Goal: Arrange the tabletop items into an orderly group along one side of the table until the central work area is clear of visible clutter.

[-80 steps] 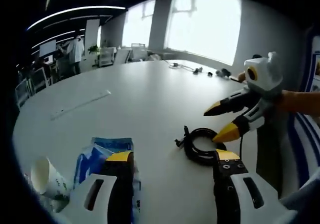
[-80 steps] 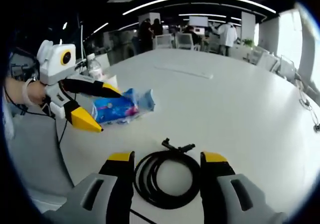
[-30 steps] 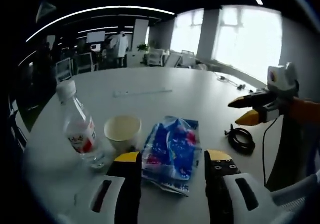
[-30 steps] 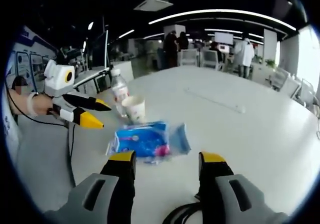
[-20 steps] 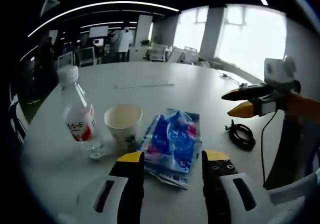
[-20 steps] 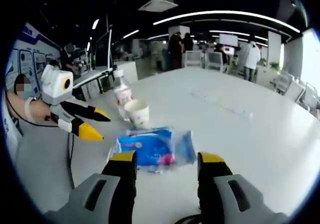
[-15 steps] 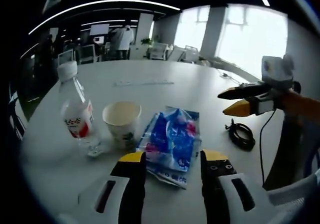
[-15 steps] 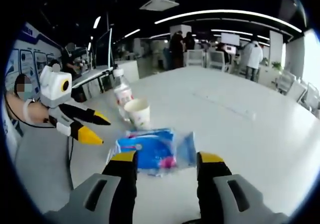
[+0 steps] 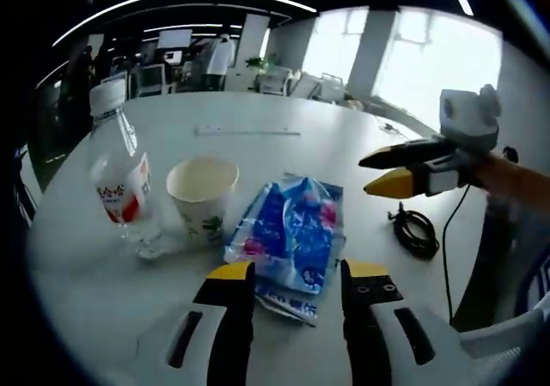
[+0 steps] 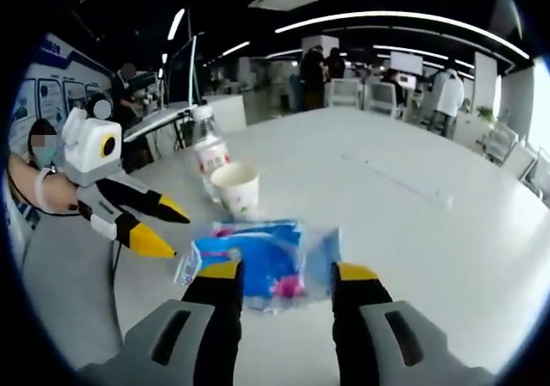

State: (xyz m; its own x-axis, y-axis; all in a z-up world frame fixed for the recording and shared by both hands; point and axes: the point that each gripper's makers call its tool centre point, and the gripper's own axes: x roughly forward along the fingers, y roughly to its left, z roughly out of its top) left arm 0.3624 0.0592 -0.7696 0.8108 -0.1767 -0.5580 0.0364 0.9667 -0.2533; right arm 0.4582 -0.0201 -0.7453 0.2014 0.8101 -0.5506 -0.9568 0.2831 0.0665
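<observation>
A blue snack packet (image 9: 288,231) lies flat on the white table (image 9: 284,158), its near end between the tips of my open left gripper (image 9: 298,274). Left of it stand a white paper cup (image 9: 202,193) and a clear water bottle (image 9: 120,188) with a red label. A coiled black cable (image 9: 418,231) lies to the right, under my open right gripper (image 9: 370,173). In the right gripper view the packet (image 10: 258,261) sits just ahead of my right gripper (image 10: 286,272), with the cup (image 10: 236,188) and bottle (image 10: 209,158) beyond. My left gripper (image 10: 172,234) hovers left of the packet.
A long white strip (image 9: 245,131) lies farther out on the table, the same strip (image 10: 400,180) showing in the right gripper view. The table's near edge runs just below both grippers. People and chairs (image 10: 382,94) stand far behind the table.
Both grippers have closed in on the blue packet. The right gripper left the cable coil, which slid out of its view. The cup and bottle came into both views as the cameras turned.
</observation>
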